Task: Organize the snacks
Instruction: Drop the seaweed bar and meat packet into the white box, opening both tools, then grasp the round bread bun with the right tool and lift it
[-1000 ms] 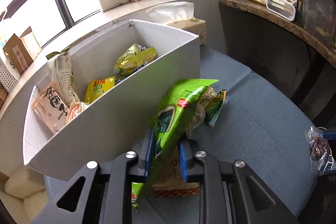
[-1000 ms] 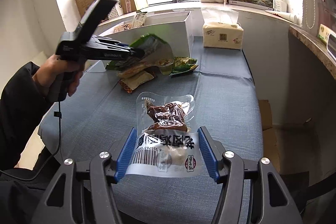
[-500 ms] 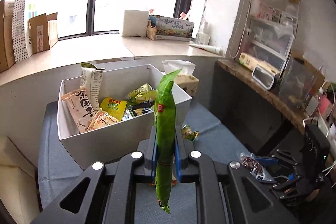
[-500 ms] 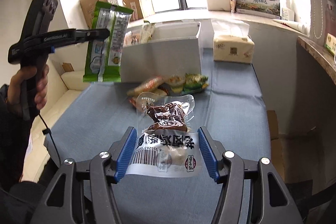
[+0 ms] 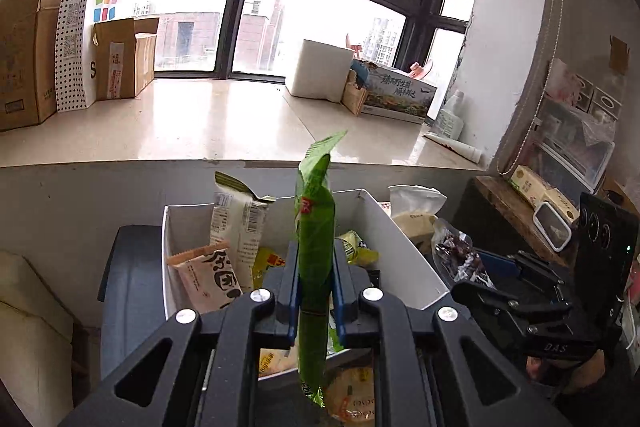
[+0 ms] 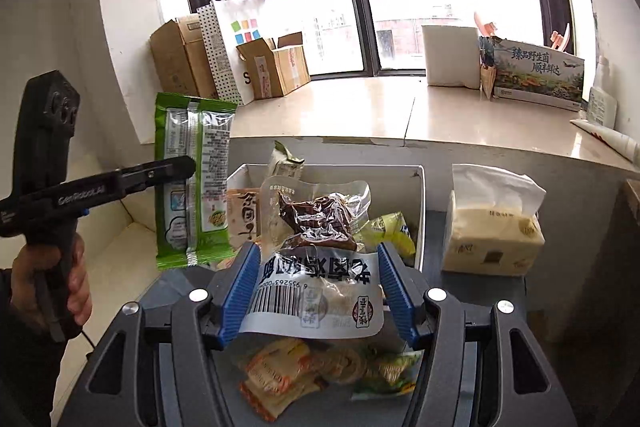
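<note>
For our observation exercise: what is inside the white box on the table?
Inside the white box are a peach packet, a tall white packet and yellow-green packets. The held green packet and clear meat pouch cover the rest.

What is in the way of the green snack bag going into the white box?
Nothing visible blocks it. The left gripper holds the green snack bag above the white box, whose top is open. Snacks already fill much of it, and the right gripper brings a meat packet alongside.

The right gripper pinches a clear vacuum-sealed meat pouch before the white rectangular cardboard box; left of it, the left gripper clamps a green foil snack packet.
</note>
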A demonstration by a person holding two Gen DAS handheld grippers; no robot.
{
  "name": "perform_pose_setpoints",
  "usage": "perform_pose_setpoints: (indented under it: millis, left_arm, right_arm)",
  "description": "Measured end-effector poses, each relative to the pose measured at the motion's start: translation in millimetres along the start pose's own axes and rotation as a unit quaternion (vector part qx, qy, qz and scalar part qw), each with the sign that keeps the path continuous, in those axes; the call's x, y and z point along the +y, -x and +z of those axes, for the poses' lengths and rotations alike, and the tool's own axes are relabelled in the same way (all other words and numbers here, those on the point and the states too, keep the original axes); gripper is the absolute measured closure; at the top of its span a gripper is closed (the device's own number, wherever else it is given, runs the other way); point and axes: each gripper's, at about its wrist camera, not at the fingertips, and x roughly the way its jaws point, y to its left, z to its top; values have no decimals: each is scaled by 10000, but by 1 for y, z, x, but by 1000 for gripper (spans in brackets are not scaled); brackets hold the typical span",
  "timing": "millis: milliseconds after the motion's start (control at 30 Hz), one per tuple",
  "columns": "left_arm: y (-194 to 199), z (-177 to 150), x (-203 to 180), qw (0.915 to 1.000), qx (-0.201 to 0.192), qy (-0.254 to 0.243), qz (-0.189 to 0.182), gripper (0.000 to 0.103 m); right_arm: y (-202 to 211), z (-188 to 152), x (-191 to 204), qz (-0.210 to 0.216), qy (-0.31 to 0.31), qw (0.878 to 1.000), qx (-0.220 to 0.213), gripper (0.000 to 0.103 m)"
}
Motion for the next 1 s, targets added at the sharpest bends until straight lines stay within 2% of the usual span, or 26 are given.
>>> perform_pose_setpoints:
  millis: [133, 200, 267, 333, 400, 433, 533, 667, 867, 1000]
  left_arm:
    - [-22, 7, 8, 9997, 198, -34, 158, 88]
    - [-30, 5, 10, 9994, 333, -42, 114, 88]
    - [-38, 2, 10, 9987, 501, -54, -20, 87]
    - [-41, -1, 4, 9982, 571, -168, 52, 63]
    - [-36, -4, -2, 9983, 413, -297, 293, 4]
    - [-32, -5, -2, 9984, 286, -310, 383, 0]
    - [-26, -3, -3, 9991, 277, -224, 213, 0]
    - [-24, -4, -4, 9986, 361, -201, 319, 0]
    - [9, -24, -7, 9984, 225, -309, 409, 0]
    - [42, -50, -15, 9965, 14, -434, 717, 0]
  right_arm:
    - [-40, 19, -1, -221, 112, 9994, 251, 36]
    - [-51, 20, -1, -345, 211, 9986, 351, 36]
    - [-58, 19, -4, -385, 141, 9983, 403, 31]
    - [-59, 17, -9, -420, -46, 9984, 374, 0]
    - [-53, 15, -11, -494, -81, 9985, 210, 0]
    - [-51, 14, -11, -530, -63, 9983, 221, 0]
    - [-52, 13, -14, -495, -131, 9978, 431, 0]
    - [-46, 10, -17, -486, -156, 9978, 413, 0]
    - [-6, 0, -12, -373, -171, 9991, 49, 0]
    - [28, -23, 9, -231, 107, 9996, -132, 0]
